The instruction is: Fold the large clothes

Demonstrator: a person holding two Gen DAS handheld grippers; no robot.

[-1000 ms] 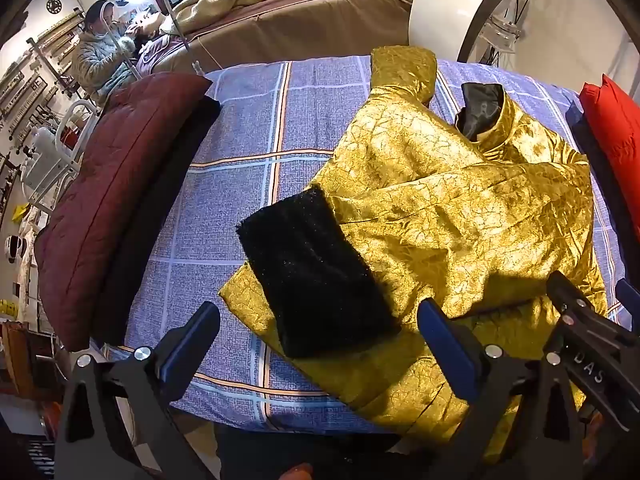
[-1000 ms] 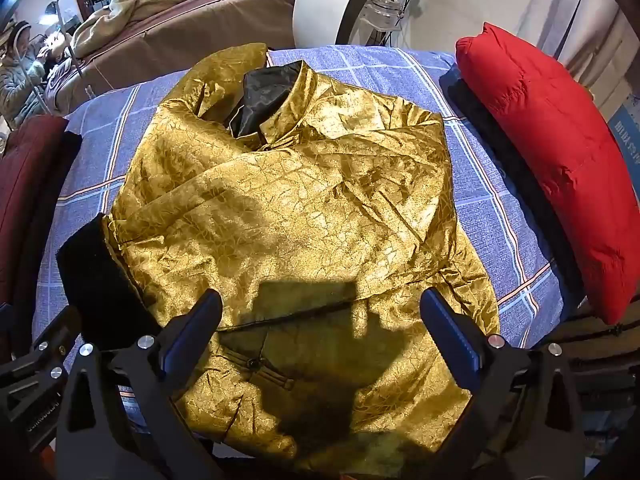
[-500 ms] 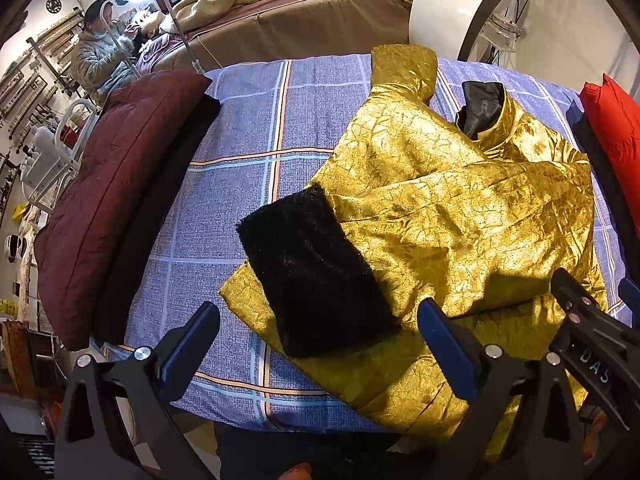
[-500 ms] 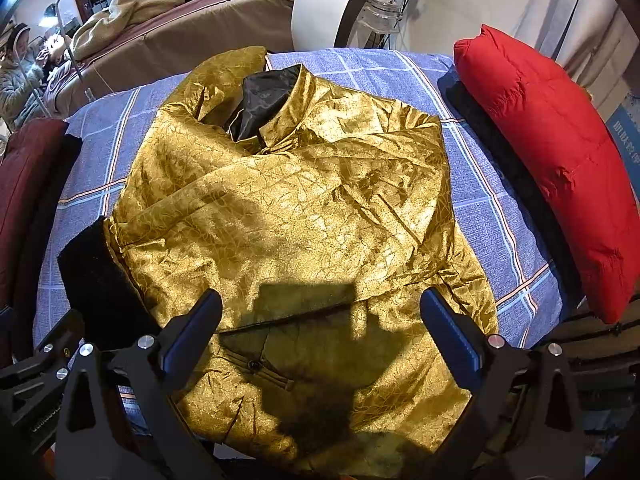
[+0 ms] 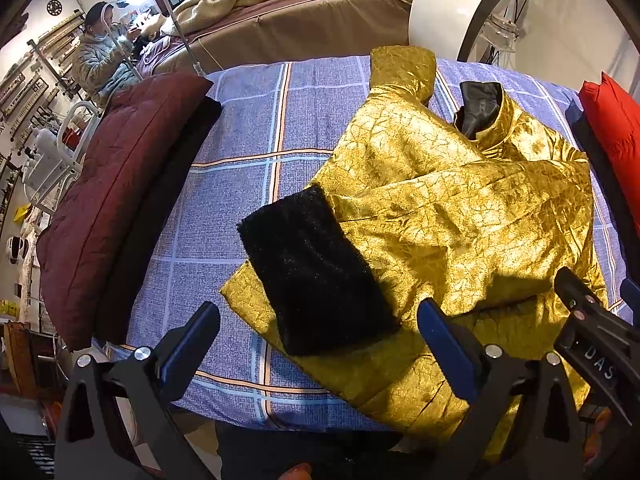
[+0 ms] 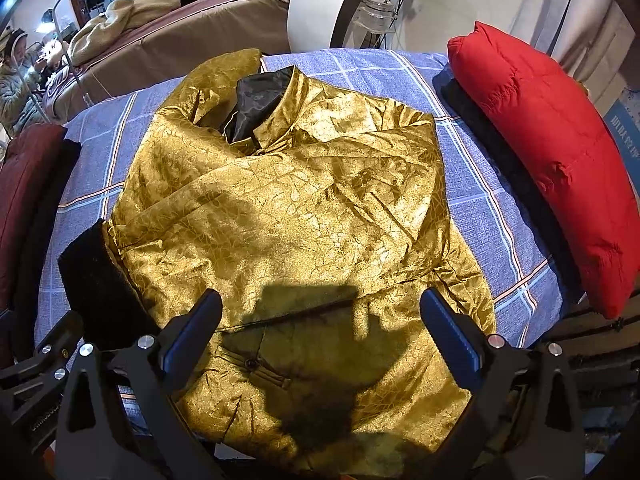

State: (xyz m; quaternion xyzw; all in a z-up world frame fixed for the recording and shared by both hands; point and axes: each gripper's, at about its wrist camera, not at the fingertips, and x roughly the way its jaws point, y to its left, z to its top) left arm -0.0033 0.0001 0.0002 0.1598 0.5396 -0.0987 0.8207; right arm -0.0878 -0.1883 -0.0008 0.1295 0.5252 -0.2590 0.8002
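Gold jacket (image 6: 288, 216) ahead of us, collar (image 6: 256, 108) far end, long axis running away; checked bedsheet (image 5: 248, 128). Our left gripper (image 5: 318, 334) and right gripper (image 6: 320, 330) gape wide, holding nothing.

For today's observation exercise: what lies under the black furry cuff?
The black furry cuff rests on the shiny gold jacket's lower front, above the blue checked bedsheet. Whatever the cuff covers is hidden.

Bed (image 5: 256, 128): blue plaid cover; maroon cushion (image 5: 108, 200) at left edge; red cushion (image 6: 552, 168) at right edge
Behind: brown bed (image 5: 304, 28); white machine (image 5: 460, 4)
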